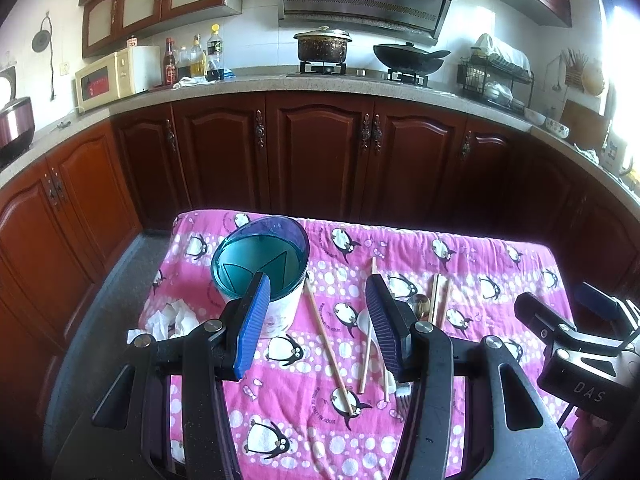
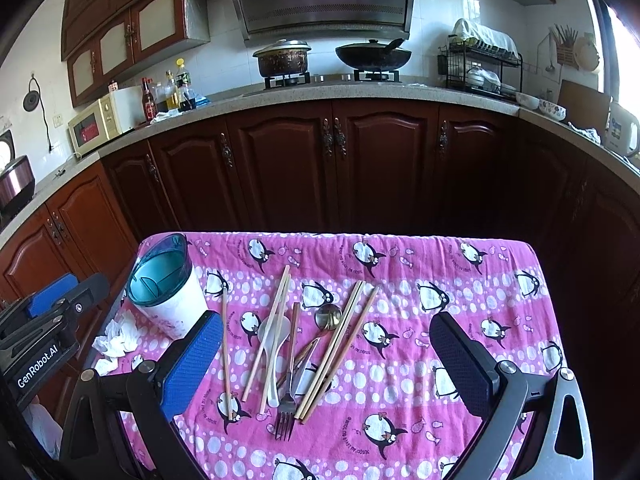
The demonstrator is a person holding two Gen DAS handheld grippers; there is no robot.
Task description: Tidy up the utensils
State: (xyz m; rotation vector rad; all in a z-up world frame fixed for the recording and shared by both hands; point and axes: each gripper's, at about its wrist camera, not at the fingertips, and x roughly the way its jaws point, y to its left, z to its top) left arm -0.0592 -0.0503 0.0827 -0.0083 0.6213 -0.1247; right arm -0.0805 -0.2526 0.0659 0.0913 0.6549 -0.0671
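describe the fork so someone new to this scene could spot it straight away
On the pink penguin cloth, find the pile of chopsticks and spoons right of the teal-rimmed utensil holder. The fork lies at its near edge, the only pronged metal piece, tines toward the camera.

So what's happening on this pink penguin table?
A person holds a claw in each hand, sorting cutlery. Both the left claw and the right claw are open and empty above the cloth. Chopsticks, a fork and two spoons lie loose on the tablecloth. The blue-rimmed holder stands empty.
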